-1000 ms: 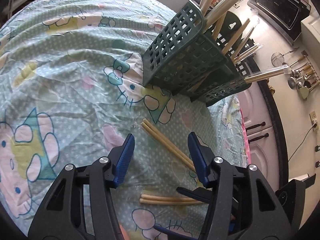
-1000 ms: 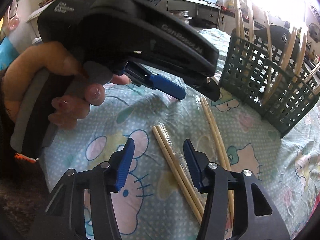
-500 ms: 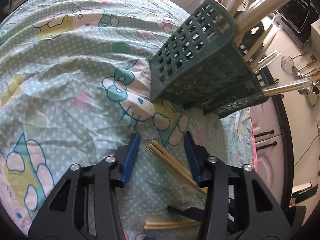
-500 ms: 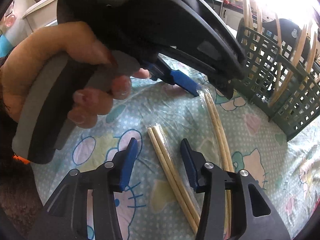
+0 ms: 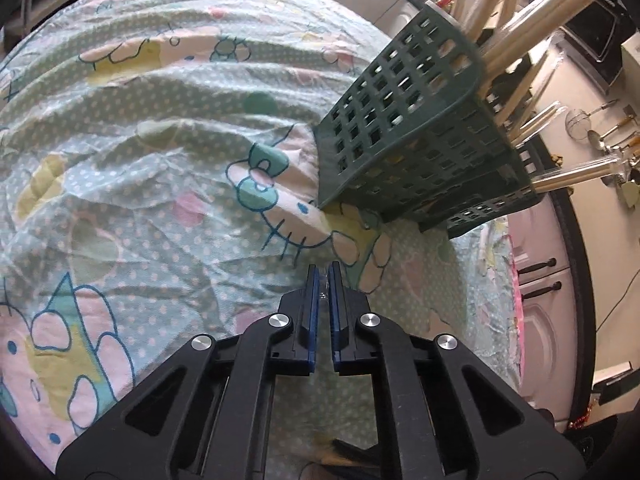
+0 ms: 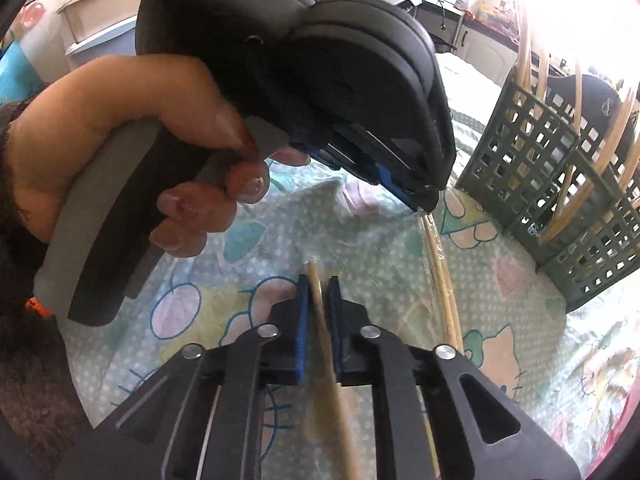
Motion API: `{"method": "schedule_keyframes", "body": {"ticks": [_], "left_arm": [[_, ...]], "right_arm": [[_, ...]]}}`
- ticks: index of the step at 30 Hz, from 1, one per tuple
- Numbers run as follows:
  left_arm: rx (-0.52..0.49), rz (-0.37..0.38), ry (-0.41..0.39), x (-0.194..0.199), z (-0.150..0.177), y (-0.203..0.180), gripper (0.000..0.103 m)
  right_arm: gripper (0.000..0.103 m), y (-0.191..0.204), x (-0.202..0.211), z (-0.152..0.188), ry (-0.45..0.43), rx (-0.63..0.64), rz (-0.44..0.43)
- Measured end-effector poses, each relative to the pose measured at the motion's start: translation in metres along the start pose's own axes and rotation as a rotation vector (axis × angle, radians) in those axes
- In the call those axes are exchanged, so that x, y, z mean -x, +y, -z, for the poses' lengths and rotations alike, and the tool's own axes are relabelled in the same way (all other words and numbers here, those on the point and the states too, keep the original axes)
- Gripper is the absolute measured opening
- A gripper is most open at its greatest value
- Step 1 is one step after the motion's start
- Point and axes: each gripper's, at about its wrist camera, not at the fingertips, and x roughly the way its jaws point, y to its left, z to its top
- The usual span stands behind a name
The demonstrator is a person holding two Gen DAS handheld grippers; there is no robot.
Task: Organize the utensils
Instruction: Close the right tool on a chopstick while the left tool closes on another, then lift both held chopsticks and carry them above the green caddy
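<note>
Right gripper [image 6: 318, 280] jaws closing onto a wrapped chopstick pair [image 6: 320, 300] between the pads; left gripper [image 5: 323, 276] jaws pinched to a sliver on the clear wrapper tip [image 6: 425, 216] of a second pair [image 6: 440, 280] lying on the patterned cloth [image 5: 160, 200]. Both pairs sit near the green lattice caddy [image 5: 412, 148] beyond, already bristling with sticks. Judgement: confirm firm bites before lifting, raise end-first, then tip each pair upright over a free compartment; a wrapper-only grip may slip.
</note>
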Motion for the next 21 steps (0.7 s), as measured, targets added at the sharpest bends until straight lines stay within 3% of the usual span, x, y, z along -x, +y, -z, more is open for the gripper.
{"method": "schedule_keyframes", "body": {"ticks": [9,21], "left_arm": [[-0.075,0.068,-0.101,0.042,-0.007,-0.029,0.002],[-0.166,0.162,-0.217,0.099,-0.005,-0.074,0.000]], "right_arm": [[0.006,-0.011,0.045,0.002,-0.095,-0.020,0.016],[0.006,-0.051,0.117,0.007,-0.263,-0.141,0.050]]}}
